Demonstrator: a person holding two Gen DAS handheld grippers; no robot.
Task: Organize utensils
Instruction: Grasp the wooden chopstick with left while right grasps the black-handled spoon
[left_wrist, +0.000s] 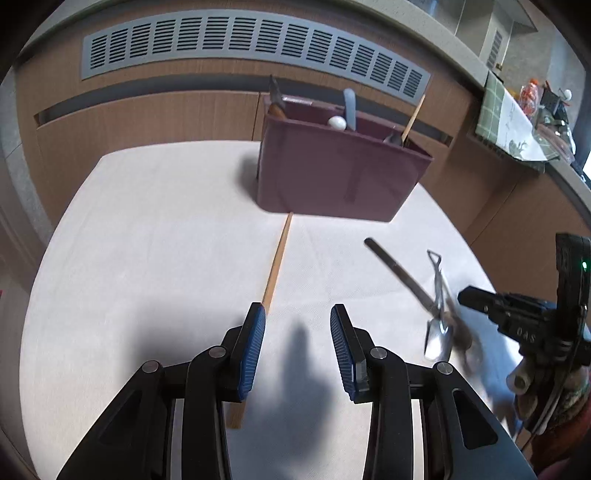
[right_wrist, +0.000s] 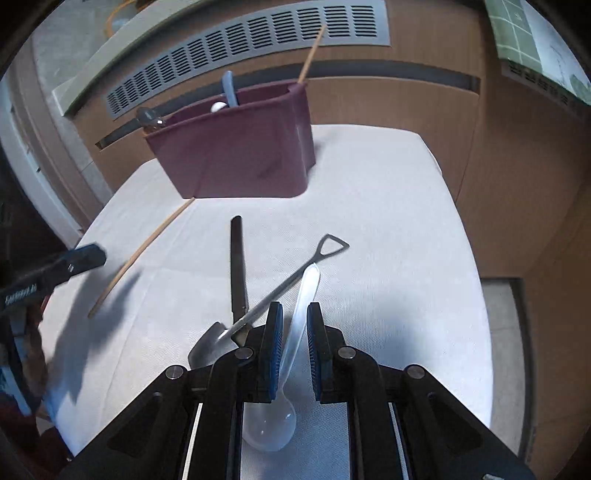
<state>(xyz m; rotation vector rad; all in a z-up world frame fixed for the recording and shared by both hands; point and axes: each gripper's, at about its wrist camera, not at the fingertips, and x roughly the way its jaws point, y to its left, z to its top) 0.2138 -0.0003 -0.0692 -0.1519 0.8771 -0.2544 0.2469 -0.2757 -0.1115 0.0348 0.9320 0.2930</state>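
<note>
Your right gripper (right_wrist: 294, 319) has its blue-padded jaws part-way apart, straddling the handle of the translucent white plastic spoon (right_wrist: 301, 295). The pads sit on either side of the handle with slivers of gap, so not clamped, as far as the right wrist view shows. It reads as a line-up for a pinch on the handle, probably because the bowl lies wide and flat on the cloth.

Your left gripper (left_wrist: 297, 321) is wide apart with nothing between the jaws. Its left pad is just beside the long thin wooden chopstick (left_wrist: 275, 273), which runs from under the gripper to the foot of the bin (looks like the next pick).

Loose utensils share the white tablecloth (right_wrist: 388, 221): beside the plastic spoon a small shovel-shaped metal spoon (right_wrist: 258, 302) lies crossed over a dark flat-handled knife (right_wrist: 237, 266).

The maroon rectangular plastic bin (right_wrist: 236, 158) stands at the far edge, already holding upright a second chopstick, a pale blue handle, a white rounded piece and some metal utensils.
</note>
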